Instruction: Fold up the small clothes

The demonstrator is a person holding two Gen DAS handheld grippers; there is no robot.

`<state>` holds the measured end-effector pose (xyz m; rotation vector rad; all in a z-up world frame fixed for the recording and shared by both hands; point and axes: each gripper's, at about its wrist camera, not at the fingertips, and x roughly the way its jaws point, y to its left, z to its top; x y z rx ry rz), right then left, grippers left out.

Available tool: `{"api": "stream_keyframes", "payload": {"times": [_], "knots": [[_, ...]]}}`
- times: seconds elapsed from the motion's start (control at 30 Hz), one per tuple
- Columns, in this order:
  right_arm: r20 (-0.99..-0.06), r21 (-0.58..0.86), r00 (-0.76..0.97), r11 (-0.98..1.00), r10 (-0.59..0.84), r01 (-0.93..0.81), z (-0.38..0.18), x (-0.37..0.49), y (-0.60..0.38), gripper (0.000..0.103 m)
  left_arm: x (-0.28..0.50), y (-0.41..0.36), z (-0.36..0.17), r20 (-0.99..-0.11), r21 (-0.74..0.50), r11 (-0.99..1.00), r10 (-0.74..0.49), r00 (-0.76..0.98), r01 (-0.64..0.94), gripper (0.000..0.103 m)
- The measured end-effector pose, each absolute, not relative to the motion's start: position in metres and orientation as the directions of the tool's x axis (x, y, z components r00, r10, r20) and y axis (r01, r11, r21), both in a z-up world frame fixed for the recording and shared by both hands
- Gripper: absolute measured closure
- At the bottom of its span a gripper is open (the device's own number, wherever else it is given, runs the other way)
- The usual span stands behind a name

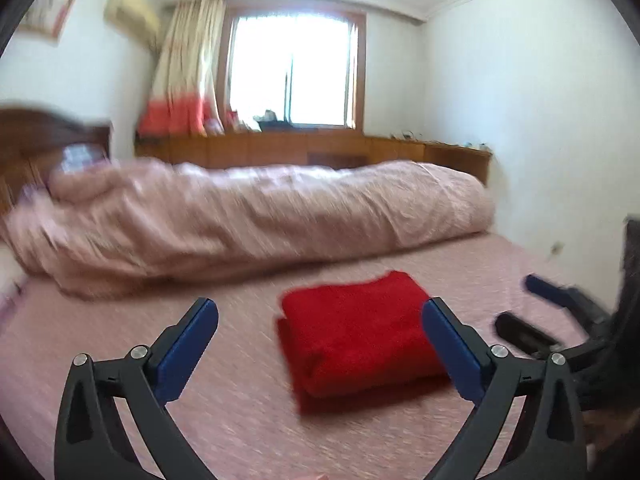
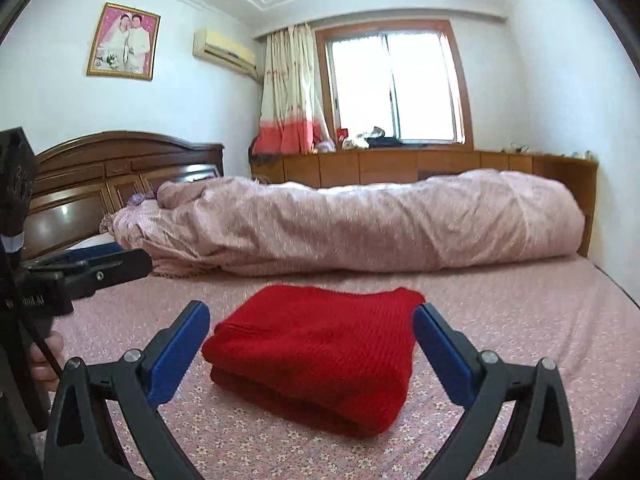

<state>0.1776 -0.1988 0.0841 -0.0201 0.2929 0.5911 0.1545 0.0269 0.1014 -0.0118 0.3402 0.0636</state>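
Claw label (image 2: 24,302) blurred, probably unreadable

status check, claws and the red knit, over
Left claw open, empty. Right claw open, empty. Red knit folded flat on bedsheet. Rolled quilt behind, nothing in the way.

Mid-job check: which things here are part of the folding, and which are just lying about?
Job:
red knit, folded on the sheet
left gripper, open
right gripper, open

Lying about:
rolled quilt
headboard
curtain
framed photo
clutter on the sill
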Motion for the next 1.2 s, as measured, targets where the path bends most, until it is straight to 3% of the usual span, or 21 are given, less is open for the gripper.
{"api": "stream_keyframes", "payload": {"times": [0.1, 0.3, 0.67, 0.83, 1.2], "knots": [[-0.268, 0.057, 0.821, 0.859, 0.504, -0.508, 0.087, 0.166, -0.202, 0.000, 0.152, 0.018, 0.097, -0.297, 0.090, 0.993, 0.105, 0.949, -0.081, 0.004], [-0.274, 0.031, 0.847, 0.884, 0.456, -0.466, 0.076, 0.163, -0.202, 0.000, 0.160, 0.015, 0.073, -0.279, 0.068, 0.995, 0.093, 0.956, -0.077, 0.004], [-0.316, 0.009, 0.847, 0.894, 0.428, -0.448, 0.040, 0.179, -0.200, 0.000, 0.190, 0.012, 0.019, -0.394, 0.003, 1.000, 0.007, 0.919, -0.007, 0.004], [-0.338, 0.001, 0.827, 0.878, 0.450, -0.478, 0.011, 0.177, -0.198, 0.000, 0.194, 0.020, -0.011, -0.417, -0.040, 0.998, 0.026, 0.909, -0.047, 0.004], [-0.371, 0.047, 0.787, 0.856, 0.494, -0.515, 0.007, 0.187, -0.202, 0.000, 0.196, 0.027, -0.016, -0.443, -0.096, 0.995, -0.030, 0.896, -0.014, 0.004]]}}
